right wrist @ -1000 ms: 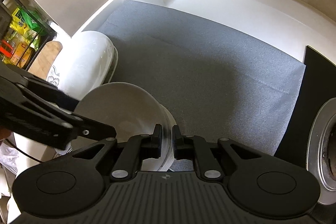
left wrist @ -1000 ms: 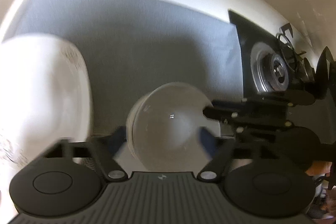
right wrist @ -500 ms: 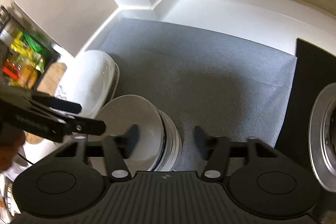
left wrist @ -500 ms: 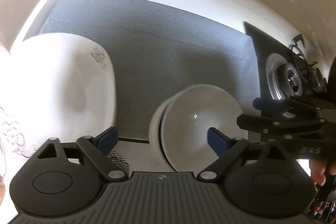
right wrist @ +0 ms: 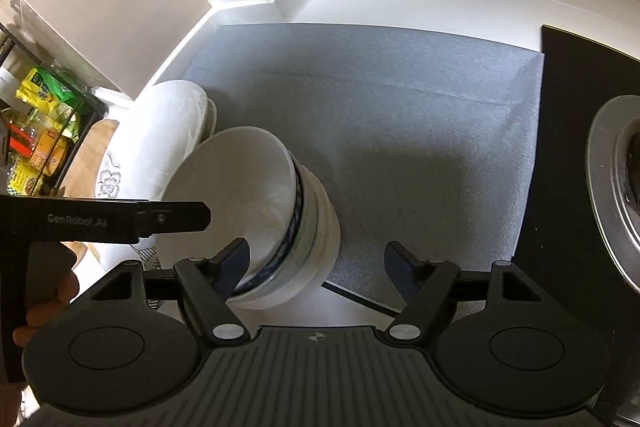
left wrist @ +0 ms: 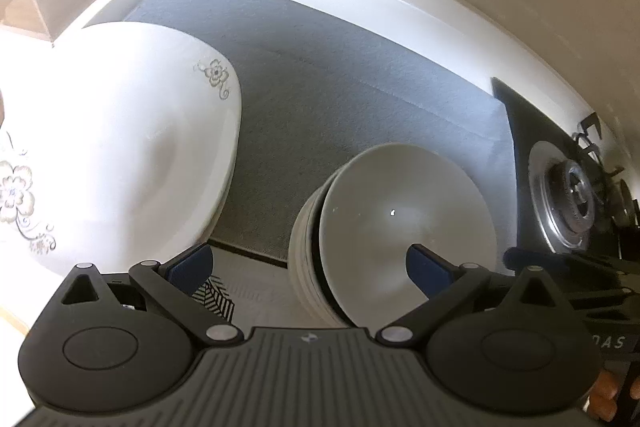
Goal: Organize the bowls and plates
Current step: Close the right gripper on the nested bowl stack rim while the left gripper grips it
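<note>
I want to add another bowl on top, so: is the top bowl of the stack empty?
Empty: the top bowl shows only its bare, glossy white inside in both views.

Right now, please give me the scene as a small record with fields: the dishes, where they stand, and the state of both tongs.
bowls: stack of bowls, nested, at near edge of the grey mat
plates: stack of plates with flower print, left of the bowls
left tongs: open, holding nothing
right tongs: open, holding nothing
stove burner: right of the mat
</note>
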The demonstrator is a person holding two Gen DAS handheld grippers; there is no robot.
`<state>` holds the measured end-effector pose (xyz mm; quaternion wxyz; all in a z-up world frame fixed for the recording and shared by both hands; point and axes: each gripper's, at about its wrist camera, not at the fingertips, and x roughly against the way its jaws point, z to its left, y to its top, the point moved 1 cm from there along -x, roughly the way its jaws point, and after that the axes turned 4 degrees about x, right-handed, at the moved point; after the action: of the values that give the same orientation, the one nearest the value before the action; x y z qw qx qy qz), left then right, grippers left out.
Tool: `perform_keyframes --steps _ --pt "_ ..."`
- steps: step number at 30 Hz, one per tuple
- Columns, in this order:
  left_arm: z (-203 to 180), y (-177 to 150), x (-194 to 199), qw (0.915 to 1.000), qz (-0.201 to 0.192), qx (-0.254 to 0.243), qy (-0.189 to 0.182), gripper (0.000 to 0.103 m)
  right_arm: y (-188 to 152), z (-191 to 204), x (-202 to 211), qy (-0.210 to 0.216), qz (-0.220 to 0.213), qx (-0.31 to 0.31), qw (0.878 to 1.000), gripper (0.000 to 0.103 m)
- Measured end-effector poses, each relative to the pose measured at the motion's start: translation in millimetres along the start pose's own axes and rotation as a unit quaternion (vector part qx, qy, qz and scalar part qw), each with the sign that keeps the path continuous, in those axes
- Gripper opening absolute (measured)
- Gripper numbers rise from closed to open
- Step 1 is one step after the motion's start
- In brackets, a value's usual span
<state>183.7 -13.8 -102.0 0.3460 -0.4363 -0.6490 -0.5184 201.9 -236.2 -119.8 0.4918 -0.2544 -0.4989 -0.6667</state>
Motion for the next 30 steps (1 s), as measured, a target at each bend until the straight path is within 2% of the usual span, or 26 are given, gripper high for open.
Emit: perform_keyframes --steps 21,30 --pt "-12.1 -29.6 22.6 0.9976 -0.043 0.025 0.048 0.103 -11.3 -6.6 22.8 -0.004 -0.033 -0.005 0.999 0.080" --pt "-12.8 -34.0 27.1 0.9973 -0.044 0.021 0.055 0.103 -16.4 -3.4 25.8 -0.003 -0.035 -0.001 0.999 0.081"
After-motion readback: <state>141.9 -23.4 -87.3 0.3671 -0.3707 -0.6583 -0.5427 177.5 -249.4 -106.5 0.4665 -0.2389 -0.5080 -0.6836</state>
